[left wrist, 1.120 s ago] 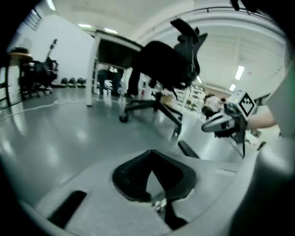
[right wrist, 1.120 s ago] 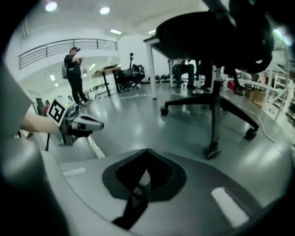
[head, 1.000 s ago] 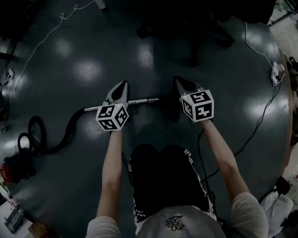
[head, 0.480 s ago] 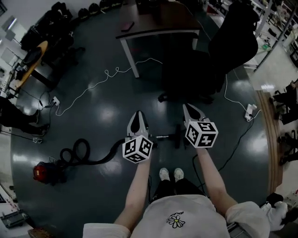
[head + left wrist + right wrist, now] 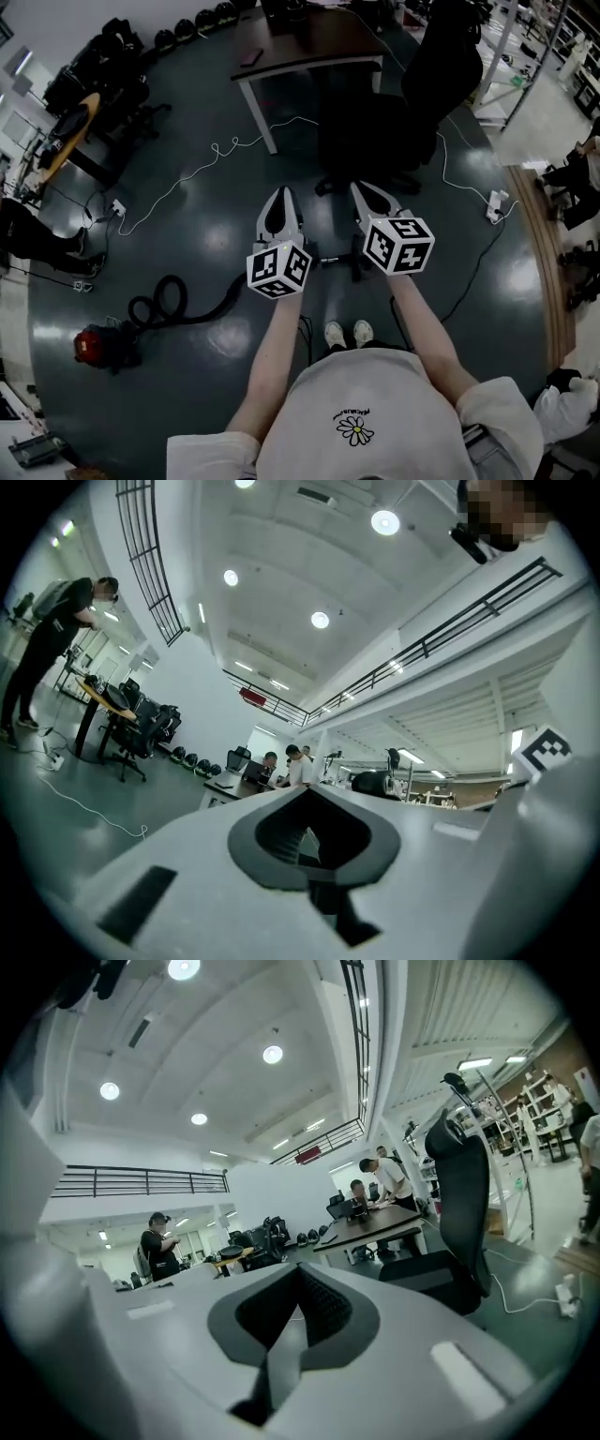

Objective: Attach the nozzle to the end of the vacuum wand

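Left gripper (image 5: 279, 195) and right gripper (image 5: 360, 188) closed, empty; lower both, opening one over the vacuum wand (image 5: 330, 261), other over nozzle (image 5: 355, 267).

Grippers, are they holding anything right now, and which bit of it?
Nothing is held. The left gripper and the right gripper are both shut and empty, up in the air; the vacuum wand lies on the floor below them.
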A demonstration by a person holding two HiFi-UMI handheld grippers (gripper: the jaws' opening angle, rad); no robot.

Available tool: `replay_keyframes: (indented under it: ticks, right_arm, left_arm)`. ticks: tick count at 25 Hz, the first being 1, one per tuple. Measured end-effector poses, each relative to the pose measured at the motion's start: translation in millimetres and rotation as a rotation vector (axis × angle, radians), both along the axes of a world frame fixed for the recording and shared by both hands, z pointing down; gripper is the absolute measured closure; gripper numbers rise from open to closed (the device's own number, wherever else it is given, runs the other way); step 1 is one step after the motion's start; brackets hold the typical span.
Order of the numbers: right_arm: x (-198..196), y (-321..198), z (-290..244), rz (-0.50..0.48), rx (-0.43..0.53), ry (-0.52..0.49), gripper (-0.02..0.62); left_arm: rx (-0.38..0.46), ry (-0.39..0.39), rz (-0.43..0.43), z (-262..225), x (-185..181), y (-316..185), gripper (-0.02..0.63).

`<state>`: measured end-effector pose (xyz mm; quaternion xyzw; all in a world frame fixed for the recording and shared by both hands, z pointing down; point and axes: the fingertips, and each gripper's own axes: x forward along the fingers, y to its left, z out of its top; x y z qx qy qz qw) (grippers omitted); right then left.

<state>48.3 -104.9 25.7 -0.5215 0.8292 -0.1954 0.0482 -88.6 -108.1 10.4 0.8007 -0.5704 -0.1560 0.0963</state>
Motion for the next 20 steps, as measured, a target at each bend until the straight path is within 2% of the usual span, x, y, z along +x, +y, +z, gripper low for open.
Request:
replay_keyframes:
  ticks: [10,20]
  right_arm:
    - [1.5,31.4,-30.3,-0.026,0.083,0.025,0.589]
    - [-32.8,30.0,-60.1,-0.088,0.141,0.013,0.589]
  left_arm:
    - [0.087,-0.025,0.041,-31.2,18.6,30.8,0.604]
    - [0.133,-0.024,0.032,-54.5,-6.5,31.5,0.604]
